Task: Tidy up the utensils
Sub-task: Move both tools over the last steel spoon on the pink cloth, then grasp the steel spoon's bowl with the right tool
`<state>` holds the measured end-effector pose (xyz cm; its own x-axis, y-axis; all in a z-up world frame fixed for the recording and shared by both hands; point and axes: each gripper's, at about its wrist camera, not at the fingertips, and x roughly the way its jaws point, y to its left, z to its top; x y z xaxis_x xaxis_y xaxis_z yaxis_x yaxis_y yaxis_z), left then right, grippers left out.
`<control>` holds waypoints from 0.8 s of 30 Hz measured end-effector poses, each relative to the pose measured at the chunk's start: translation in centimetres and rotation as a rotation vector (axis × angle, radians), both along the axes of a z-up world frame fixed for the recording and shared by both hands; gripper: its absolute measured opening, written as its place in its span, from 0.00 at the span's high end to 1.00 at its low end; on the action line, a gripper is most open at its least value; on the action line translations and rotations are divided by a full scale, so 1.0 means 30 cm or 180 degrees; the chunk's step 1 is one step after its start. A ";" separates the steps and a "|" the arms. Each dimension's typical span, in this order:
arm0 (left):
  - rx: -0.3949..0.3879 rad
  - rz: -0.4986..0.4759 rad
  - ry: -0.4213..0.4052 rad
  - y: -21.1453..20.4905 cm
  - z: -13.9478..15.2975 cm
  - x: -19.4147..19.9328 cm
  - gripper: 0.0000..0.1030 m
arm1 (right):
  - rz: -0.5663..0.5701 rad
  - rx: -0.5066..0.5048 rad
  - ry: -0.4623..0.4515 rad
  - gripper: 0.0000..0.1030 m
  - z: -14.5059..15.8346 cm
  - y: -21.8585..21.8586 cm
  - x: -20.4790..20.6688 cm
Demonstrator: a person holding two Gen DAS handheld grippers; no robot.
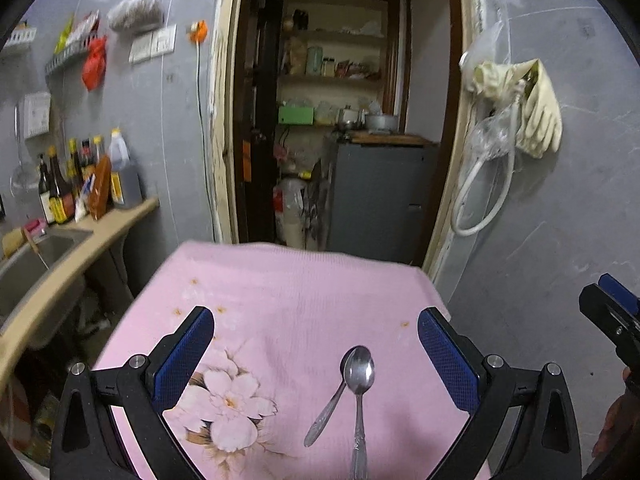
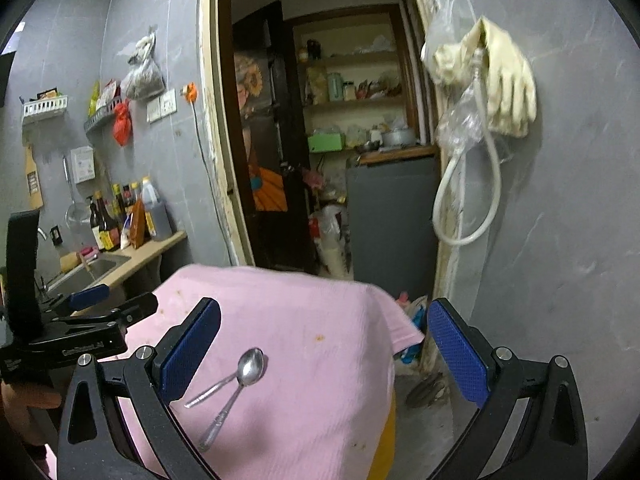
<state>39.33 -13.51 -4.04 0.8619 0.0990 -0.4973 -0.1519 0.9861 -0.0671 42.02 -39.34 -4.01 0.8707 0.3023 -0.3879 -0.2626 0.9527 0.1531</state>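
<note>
Two metal spoons lie on a pink flowered cloth (image 1: 288, 296) covering a small table. Their bowls overlap and their handles fan apart. The upper spoon (image 1: 360, 384) points toward me; the lower spoon (image 1: 326, 412) slants left beneath it. In the right wrist view the spoons (image 2: 240, 380) lie near the cloth's (image 2: 320, 320) left front. My left gripper (image 1: 316, 344) is open and empty above the cloth, with the spoons between its fingers. My right gripper (image 2: 324, 340) is open and empty, over the cloth's right edge. It also shows in the left wrist view (image 1: 612, 308), and the left gripper in the right wrist view (image 2: 100, 304).
A counter (image 1: 92, 240) with a sink (image 1: 36, 256) and several sauce bottles (image 1: 80, 184) runs along the left wall. An open doorway ahead shows a grey cabinet (image 1: 380, 196) and shelves. Gloves and a hose (image 1: 520, 120) hang on the right wall.
</note>
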 end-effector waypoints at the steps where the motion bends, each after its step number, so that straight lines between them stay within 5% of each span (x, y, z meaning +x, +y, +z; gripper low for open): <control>1: -0.0014 0.0006 0.0030 0.004 -0.027 0.013 0.00 | 0.0038 0.0010 0.0030 0.01 -0.033 0.007 0.019; 10: -0.0123 -0.0045 0.0316 0.053 -0.228 0.105 0.01 | 0.0449 0.0146 0.0442 0.02 -0.273 0.080 0.155; 13: -0.0187 -0.0123 0.0438 0.064 -0.286 0.126 0.10 | 0.0601 0.0163 0.0591 0.03 -0.332 0.119 0.197; 24: -0.0355 -0.0424 0.0847 0.065 -0.424 0.195 0.36 | 0.1024 0.0108 0.1123 0.35 -0.511 0.246 0.307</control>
